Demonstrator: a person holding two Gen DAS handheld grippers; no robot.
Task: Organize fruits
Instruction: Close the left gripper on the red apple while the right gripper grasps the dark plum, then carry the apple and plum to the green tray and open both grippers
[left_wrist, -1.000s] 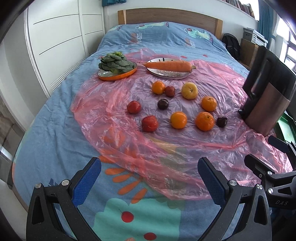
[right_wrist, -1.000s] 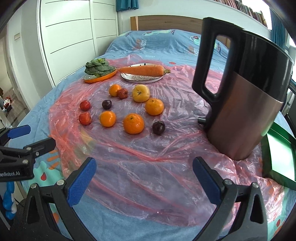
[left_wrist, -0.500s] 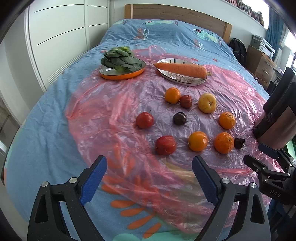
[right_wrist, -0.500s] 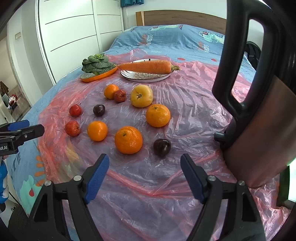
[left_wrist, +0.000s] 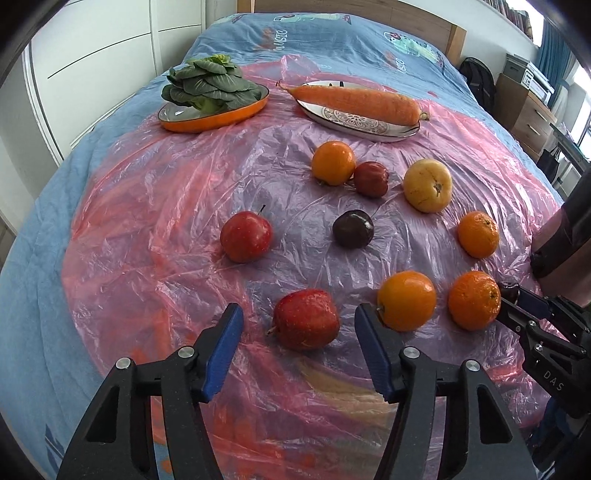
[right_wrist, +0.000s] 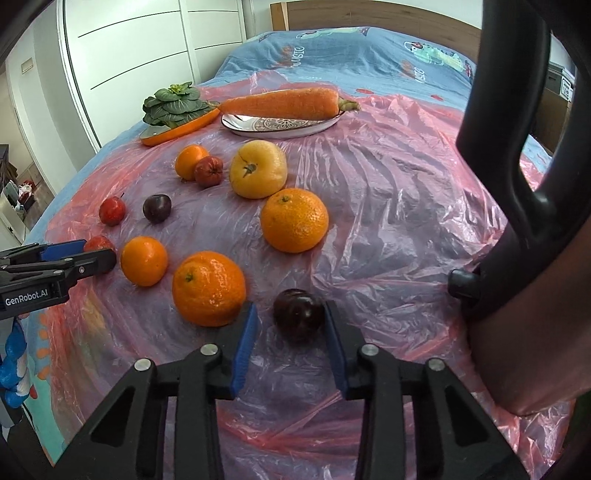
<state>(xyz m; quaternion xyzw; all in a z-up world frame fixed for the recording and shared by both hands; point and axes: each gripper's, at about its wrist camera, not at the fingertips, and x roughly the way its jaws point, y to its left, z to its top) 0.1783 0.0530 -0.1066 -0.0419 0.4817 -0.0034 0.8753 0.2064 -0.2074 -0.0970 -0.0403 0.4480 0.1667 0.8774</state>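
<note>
Red and rough-skinned, the nearest apple (left_wrist: 306, 319) sat straight ahead of your left gripper (left_wrist: 297, 325), on the pink plastic sheet (left_wrist: 155, 206) spread over the bed (left_wrist: 92, 166). Its body lay between the two blue pads, with clear sheet showing on each side, more on the left than on the right. The jaws were closing, but neither pad had met the skin, so nothing was gripped. The apple is roundish, its stem end turned toward the lower left, so no axis needed matching; what mattered was that it sat slightly right of centre in the gap.

Your right gripper (right_wrist: 290, 325) framed the dark plum (right_wrist: 298, 314) the same way. Its jaws were closing too and stood much narrower. The right pad (right_wrist: 334, 347) looked to be at the plum's edge, while a thin strip of sheet showed before the left pad, so I judged it not yet pinched. The big orange (right_wrist: 208, 288) lay just beside the left finger's outer face, near enough to be nudged. The black and copper kettle (right_wrist: 524, 258) stood well off to the right.

Each hand was nearer its own fruit, and the two targets sat apart with two oranges between them. The remaining fruit lay loose farther up the sheet, short of the plates holding the carrot (left_wrist: 354, 100) and the greens (left_wrist: 208, 86).
</note>
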